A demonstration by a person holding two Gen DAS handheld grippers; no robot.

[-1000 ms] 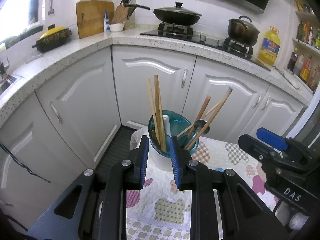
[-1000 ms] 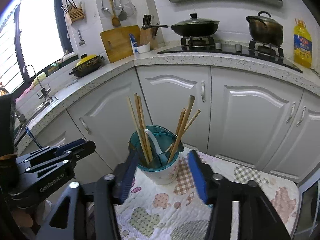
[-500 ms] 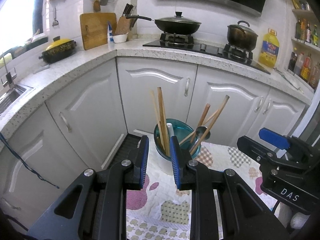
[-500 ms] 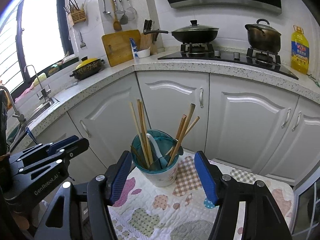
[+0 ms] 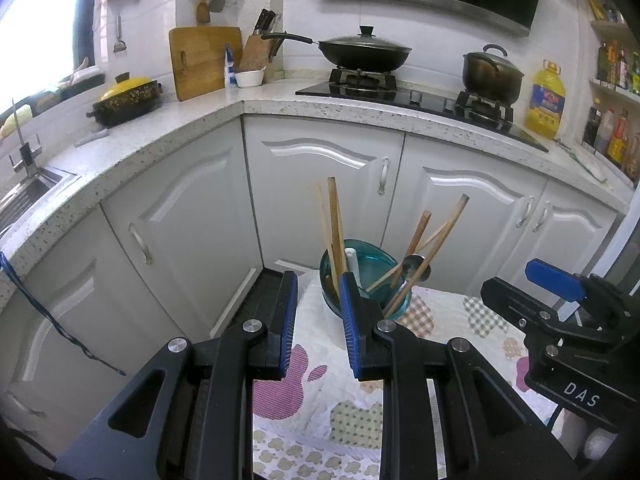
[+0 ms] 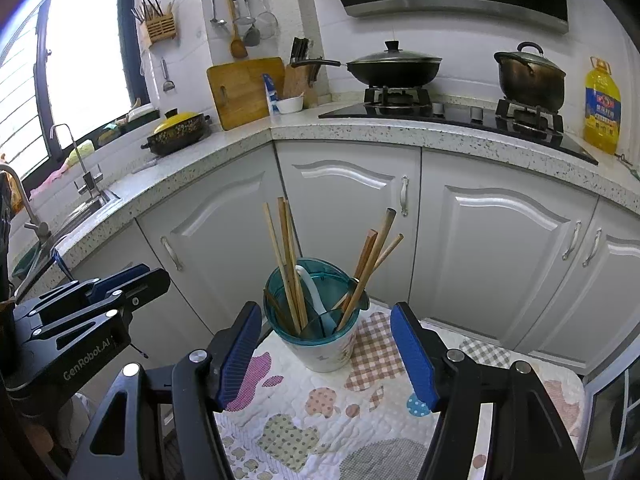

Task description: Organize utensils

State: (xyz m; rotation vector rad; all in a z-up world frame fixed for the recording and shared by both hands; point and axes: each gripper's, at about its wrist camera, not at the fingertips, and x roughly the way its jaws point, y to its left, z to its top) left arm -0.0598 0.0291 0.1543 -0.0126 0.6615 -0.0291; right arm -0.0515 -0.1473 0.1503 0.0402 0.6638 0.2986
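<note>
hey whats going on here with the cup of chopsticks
A person is holding a hand-held gripper in each hand in front of a utensil cup that stands on a patchwork cloth in a kitchen. The cup holds wooden chopsticks, a white spoon and a metal spoon. The right hand-held gripper is wide open, its fingers on either side of the cup without touching it. The left hand-held gripper is open more narrowly, near the cup, and holds nothing.

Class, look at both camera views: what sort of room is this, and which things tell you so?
Almost certainly a home kitchen: a lidded wok and a pot sit on a gas hob, a sink with tap is set into the speckled countertop, and a cutting board leans against the wall.
</note>
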